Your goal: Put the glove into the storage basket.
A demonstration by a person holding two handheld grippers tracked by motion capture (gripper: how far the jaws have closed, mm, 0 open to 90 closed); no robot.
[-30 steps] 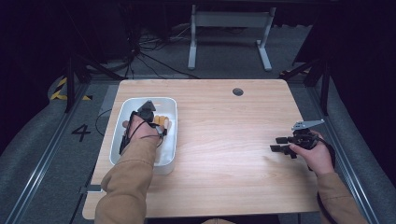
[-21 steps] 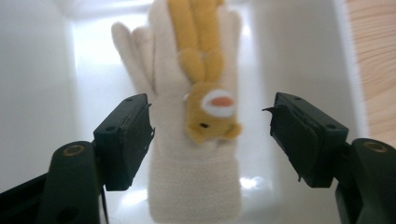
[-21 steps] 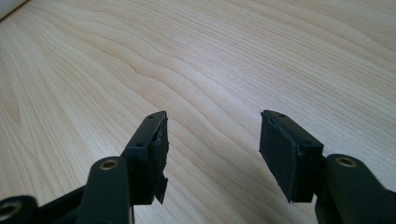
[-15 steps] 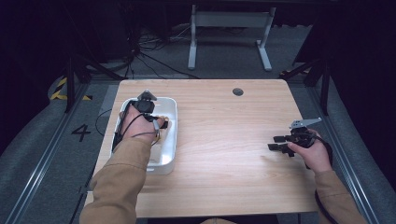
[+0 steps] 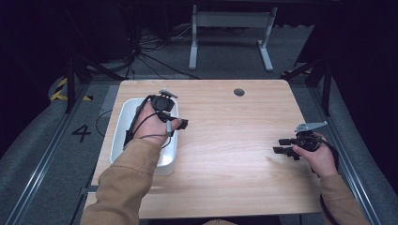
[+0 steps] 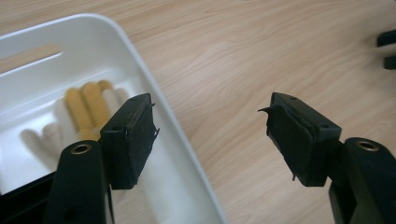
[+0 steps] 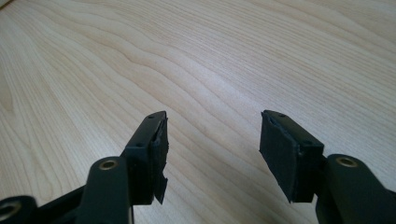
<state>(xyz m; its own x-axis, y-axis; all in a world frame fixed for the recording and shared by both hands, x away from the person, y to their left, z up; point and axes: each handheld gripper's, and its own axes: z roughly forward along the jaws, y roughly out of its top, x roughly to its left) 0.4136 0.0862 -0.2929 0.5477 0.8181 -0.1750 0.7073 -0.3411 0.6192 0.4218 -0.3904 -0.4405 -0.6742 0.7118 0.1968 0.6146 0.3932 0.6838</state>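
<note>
A white-and-yellow work glove [image 6: 86,114], blurred, is seen lying flat on the floor of a white plastic tub [image 6: 187,154], fingers spread. The yellow fingers lie side by side, the pale ones beside them. The tub [image 5: 123,123] is set at the wooden table's left edge.

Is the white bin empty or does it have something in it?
Not empty. In the left gripper view the white bin holds blurred yellow and pale finger-shaped pieces, perhaps a glove; what they are I cannot tell.
</note>
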